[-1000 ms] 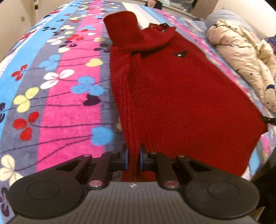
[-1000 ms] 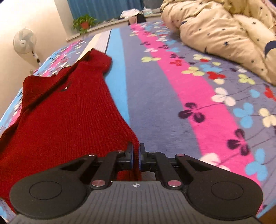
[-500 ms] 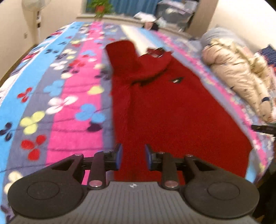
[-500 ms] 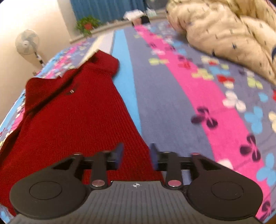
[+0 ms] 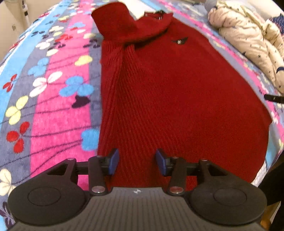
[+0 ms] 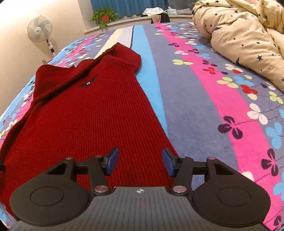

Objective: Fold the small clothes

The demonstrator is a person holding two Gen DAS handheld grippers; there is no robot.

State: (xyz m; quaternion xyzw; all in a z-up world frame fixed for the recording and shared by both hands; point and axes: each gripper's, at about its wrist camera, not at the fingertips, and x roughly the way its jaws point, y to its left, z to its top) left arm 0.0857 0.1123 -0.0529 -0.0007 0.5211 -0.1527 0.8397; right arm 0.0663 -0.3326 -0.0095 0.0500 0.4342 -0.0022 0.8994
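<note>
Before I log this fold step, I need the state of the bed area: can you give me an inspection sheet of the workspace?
Surface: bed blanket, striped with flowers, mostly flat.
Job's things: red sweater lies spread flat, one sleeve folded across the chest near the collar; hem nearest the grippers.
Clutter: cream star-print quilt bunched at the right of the bed, apart from the sweater.
Grippers: left gripper and right gripper have just been opening; both stand open over the hem, pads not pressing the knit.
Cables: nothing seen.
Surroundings: standing fan, potted plant on the sill, blue curtain behind.
</note>
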